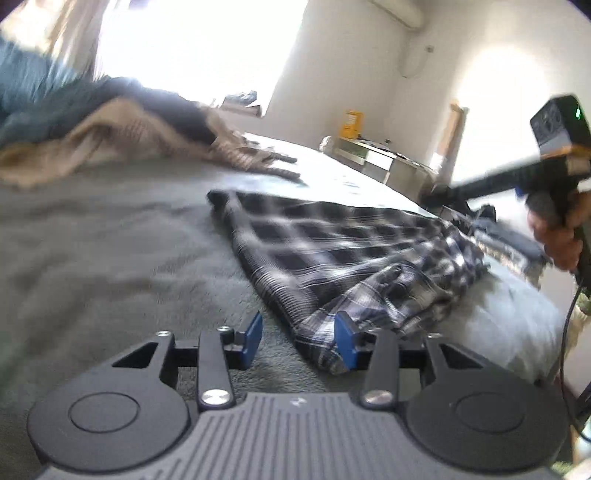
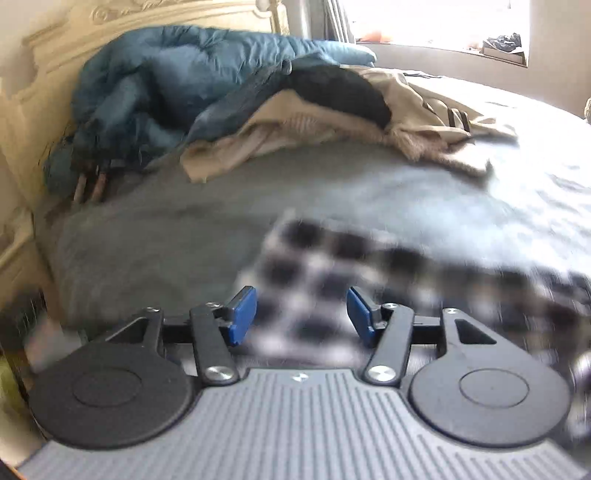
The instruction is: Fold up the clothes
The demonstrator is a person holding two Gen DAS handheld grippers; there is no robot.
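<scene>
A black-and-white checked shirt (image 1: 354,251) lies spread on the grey blanket (image 1: 110,240) that covers the bed, its near end bunched into folds. The left gripper (image 1: 299,341) sits low over the blanket at that near end, its blue pads (image 1: 253,338) spread apart and holding nothing; the right-hand pad touches or overlaps the shirt's crumpled corner, though I cannot tell whether it presses on it. The right gripper (image 2: 301,314) hovers above the shirt (image 2: 332,280), which is blurred in its view, and its fingers are also released with only cloth showing in the gap between them. From the left side, the person's right hand (image 1: 561,236) is seen wrapped around that gripper's handle. Further up the bed a heap of beige clothes (image 2: 332,125) rests against a blue quilt (image 2: 177,77) by the headboard (image 2: 147,22).
</scene>
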